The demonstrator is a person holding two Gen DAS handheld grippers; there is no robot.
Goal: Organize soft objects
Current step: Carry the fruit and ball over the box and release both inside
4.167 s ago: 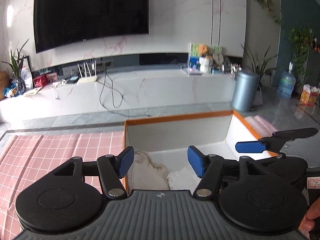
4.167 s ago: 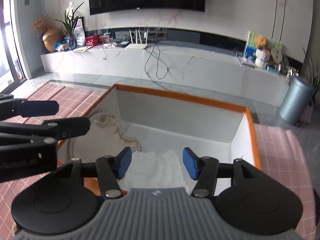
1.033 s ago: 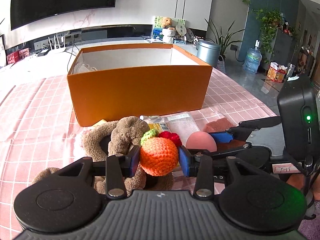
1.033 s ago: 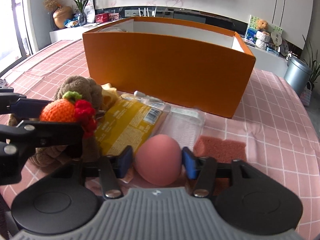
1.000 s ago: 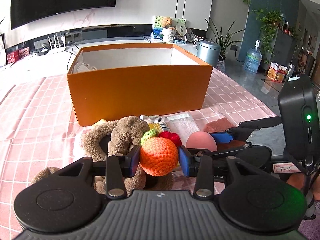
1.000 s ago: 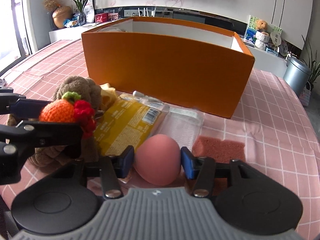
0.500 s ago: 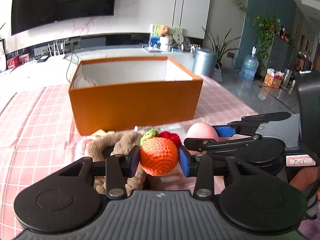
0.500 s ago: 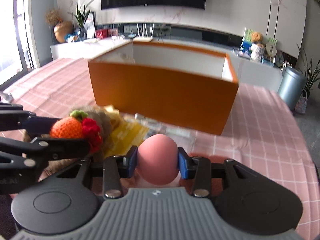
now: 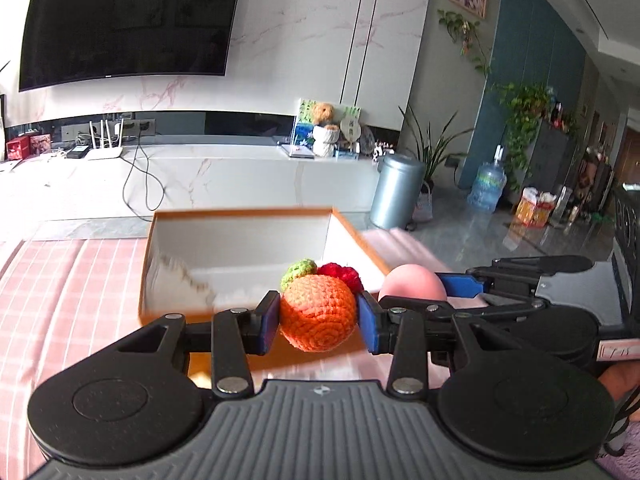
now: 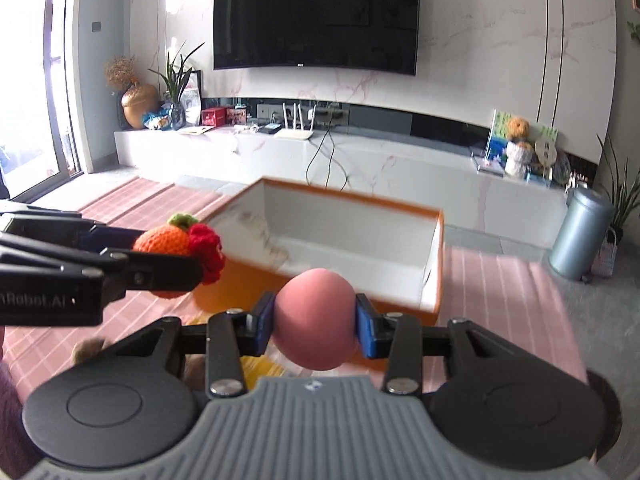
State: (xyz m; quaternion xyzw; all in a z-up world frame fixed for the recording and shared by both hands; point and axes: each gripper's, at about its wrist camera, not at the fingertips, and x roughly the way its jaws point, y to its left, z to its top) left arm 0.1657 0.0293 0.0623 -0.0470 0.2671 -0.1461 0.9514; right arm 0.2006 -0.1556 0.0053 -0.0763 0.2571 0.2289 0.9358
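Observation:
My left gripper (image 9: 318, 322) is shut on an orange crocheted fruit (image 9: 318, 312) with a green and red top, held in the air just in front of the orange box (image 9: 240, 240). My right gripper (image 10: 316, 326) is shut on a pink soft egg-shaped ball (image 10: 316, 316), also raised before the orange box (image 10: 434, 300). The crocheted fruit (image 10: 168, 244) and left gripper (image 10: 170, 258) show at the left of the right wrist view. The pink ball (image 9: 412, 284) shows to the right in the left wrist view. Pale cloth (image 9: 176, 276) lies inside the box at its left.
The box stands on a pink checked tablecloth (image 9: 68, 280). A brown plush toy (image 10: 86, 350) and a yellow packet (image 10: 260, 370) lie below my grippers, mostly hidden. A grey bin (image 10: 578, 232) stands on the floor far right.
Both grippers have lifted their objects off the table and moved up toward the box, so I now look down into it. The plush and packets have dropped out of sight.

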